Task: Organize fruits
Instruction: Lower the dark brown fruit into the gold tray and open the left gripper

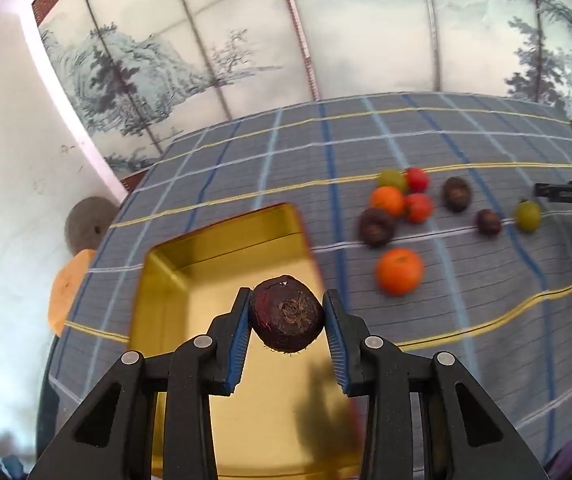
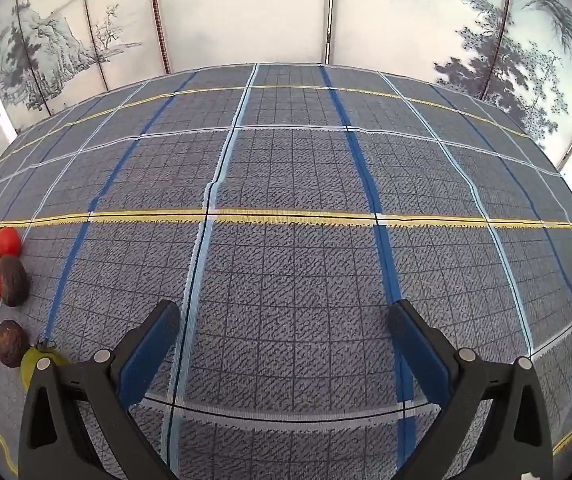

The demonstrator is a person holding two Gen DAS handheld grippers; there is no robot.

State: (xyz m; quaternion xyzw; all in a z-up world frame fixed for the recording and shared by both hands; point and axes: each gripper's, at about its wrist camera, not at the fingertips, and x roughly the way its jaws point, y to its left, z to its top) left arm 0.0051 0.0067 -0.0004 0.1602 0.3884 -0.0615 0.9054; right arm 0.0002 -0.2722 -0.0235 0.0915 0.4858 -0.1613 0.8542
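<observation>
L gripper (image 1: 287, 312) is clamped on the dark fruit (image 1: 287, 314) above the gold tray (image 1: 221, 236) — I'd lower it w/ care before letting go so it won't roll; R gripper (image 2: 286, 344) hangs spread & empty over the cloth (image 2: 294, 168).

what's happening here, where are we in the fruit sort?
The left gripper holds a dark purple fruit above the gold tray, not yet released. The tray looks empty so far. The other fruits, including an orange and a green one, lie loose on the plaid tablecloth. The right gripper is open over bare cloth, holding nothing.
</observation>
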